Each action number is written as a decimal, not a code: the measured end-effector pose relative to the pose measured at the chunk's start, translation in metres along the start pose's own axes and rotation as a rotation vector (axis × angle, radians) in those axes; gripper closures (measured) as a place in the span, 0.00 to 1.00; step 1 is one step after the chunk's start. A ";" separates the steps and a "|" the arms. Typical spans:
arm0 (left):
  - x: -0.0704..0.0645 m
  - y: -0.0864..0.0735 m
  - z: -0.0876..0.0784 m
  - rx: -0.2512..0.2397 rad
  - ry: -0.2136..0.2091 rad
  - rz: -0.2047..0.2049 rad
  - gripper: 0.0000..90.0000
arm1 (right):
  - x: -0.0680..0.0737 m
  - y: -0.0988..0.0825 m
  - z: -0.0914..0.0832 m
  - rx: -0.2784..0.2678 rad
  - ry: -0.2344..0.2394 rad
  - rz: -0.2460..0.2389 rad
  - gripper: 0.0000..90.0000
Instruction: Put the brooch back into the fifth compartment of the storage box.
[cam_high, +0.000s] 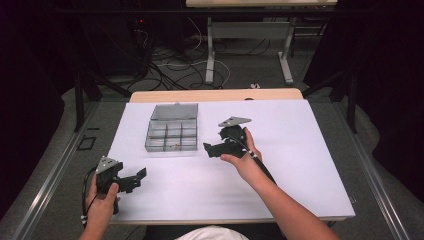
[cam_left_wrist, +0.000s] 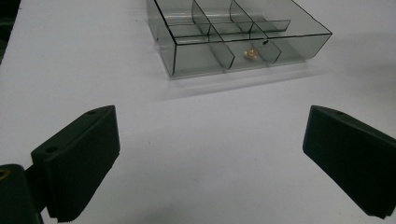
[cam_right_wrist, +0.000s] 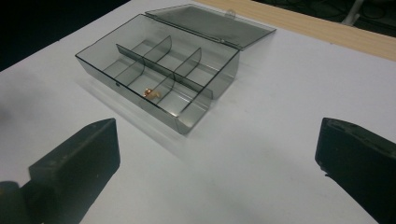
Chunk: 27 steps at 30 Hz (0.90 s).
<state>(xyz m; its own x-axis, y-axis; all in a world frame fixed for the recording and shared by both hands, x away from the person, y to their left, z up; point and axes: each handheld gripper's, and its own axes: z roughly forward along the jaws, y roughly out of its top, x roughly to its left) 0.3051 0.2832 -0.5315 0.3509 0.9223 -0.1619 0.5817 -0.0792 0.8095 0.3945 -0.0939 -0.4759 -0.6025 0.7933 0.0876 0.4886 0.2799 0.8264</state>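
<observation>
A clear grey compartment box (cam_high: 171, 135) stands on the white table top (cam_high: 290, 165), its lid (cam_high: 174, 111) folded open behind it. A small gold-coloured piece (cam_high: 176, 145) lies in a front compartment. My right gripper (cam_high: 209, 148) hovers just right of the box, pointing at it, open and empty. In the right gripper view the box (cam_right_wrist: 187, 123) and the gold piece (cam_right_wrist: 151, 94) lie ahead of the wide jaws of that gripper (cam_right_wrist: 217, 140). My left gripper (cam_high: 138, 180) is at the near left corner, open and empty. The left gripper view has that gripper (cam_left_wrist: 210, 126) facing the box (cam_left_wrist: 201, 58) and gold piece (cam_left_wrist: 251, 53).
A wooden strip (cam_high: 215, 95) borders the far edge of the table. Beyond it are table legs (cam_high: 210, 55) and tangled cables (cam_high: 170, 65) on the floor. Metal rails (cam_high: 55, 170) run along both sides of the table.
</observation>
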 end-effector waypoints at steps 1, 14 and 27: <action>0.000 0.000 0.000 0.001 0.000 -0.001 0.04 | -0.003 -0.003 -0.003 0.000 -0.007 0.000 0.00; 0.000 0.000 -0.001 -0.007 0.010 -0.009 0.04 | -0.030 -0.037 -0.040 -0.036 -0.067 0.032 0.00; 0.000 0.000 -0.002 -0.009 0.018 -0.008 0.04 | -0.059 -0.071 -0.079 -0.063 -0.142 0.073 0.00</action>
<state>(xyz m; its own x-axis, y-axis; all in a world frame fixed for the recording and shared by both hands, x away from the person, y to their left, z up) 0.3033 0.2839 -0.5308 0.3326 0.9297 -0.1583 0.5777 -0.0682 0.8134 0.3456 -0.2037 -0.4955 -0.4693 0.8801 0.0726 0.4845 0.1879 0.8544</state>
